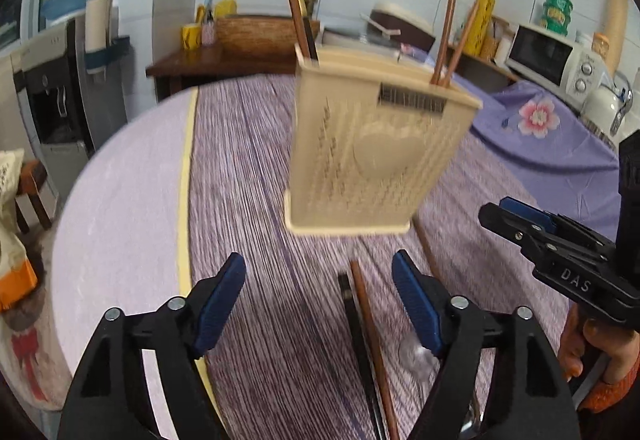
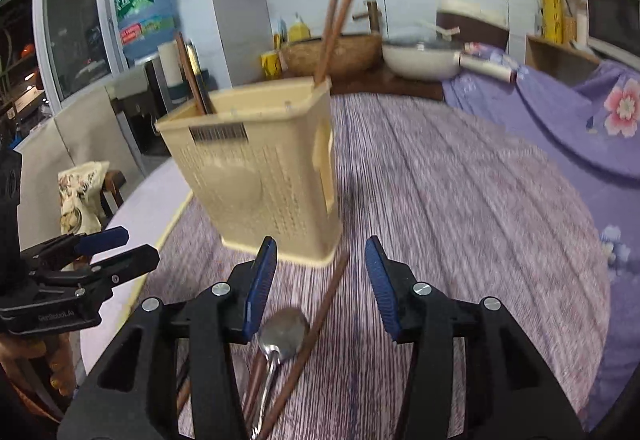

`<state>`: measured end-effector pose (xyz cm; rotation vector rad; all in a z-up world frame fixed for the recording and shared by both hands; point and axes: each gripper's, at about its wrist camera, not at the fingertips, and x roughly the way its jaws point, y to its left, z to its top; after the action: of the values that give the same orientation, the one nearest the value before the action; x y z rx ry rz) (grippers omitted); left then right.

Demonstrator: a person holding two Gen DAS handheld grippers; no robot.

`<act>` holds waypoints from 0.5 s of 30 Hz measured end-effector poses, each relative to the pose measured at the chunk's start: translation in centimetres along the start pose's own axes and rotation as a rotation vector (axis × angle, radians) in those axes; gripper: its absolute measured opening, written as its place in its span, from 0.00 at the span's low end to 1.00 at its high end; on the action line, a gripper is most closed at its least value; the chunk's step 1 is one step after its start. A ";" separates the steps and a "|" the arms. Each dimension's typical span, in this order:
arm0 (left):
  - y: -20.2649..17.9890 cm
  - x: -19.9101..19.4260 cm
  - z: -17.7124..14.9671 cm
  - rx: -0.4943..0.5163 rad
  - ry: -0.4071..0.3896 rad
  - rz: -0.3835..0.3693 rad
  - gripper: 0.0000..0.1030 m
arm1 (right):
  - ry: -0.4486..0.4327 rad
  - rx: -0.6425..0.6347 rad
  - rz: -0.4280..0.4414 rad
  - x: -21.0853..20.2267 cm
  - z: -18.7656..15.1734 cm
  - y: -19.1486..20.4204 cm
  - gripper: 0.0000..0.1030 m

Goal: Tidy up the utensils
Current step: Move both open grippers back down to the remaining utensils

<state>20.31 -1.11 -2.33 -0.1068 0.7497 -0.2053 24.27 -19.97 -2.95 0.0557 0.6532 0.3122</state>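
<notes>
Grippers both gape empty: left gripper (image 1: 318, 304) over chopsticks (image 1: 370, 340), right gripper (image 2: 320, 288) over spoon (image 2: 280, 332); next, pinch and lift into holder (image 2: 260, 168).

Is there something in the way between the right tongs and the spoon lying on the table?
Nothing visible. The right tongs are open, and the spoon lies on the table just below them, uncovered. One loose chopstick lies close beside it.

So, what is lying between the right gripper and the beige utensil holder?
In the right wrist view, a metal spoon and a brown chopstick lie on the purple cloth between the right gripper and the utensil holder.
</notes>
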 end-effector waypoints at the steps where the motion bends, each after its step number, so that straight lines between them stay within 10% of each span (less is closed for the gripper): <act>1: 0.0 0.3 -0.5 0.000 0.017 -0.006 0.65 | 0.020 0.005 -0.001 0.4 -0.6 -0.2 0.45; 15: -1.1 3.0 -3.0 0.024 0.134 -0.066 0.38 | 0.144 0.068 -0.007 3.9 -3.2 -1.6 0.45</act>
<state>20.18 -2.92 -6.31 -0.0962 0.8778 -0.2867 25.68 -20.47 -8.04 0.0960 0.8069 0.2889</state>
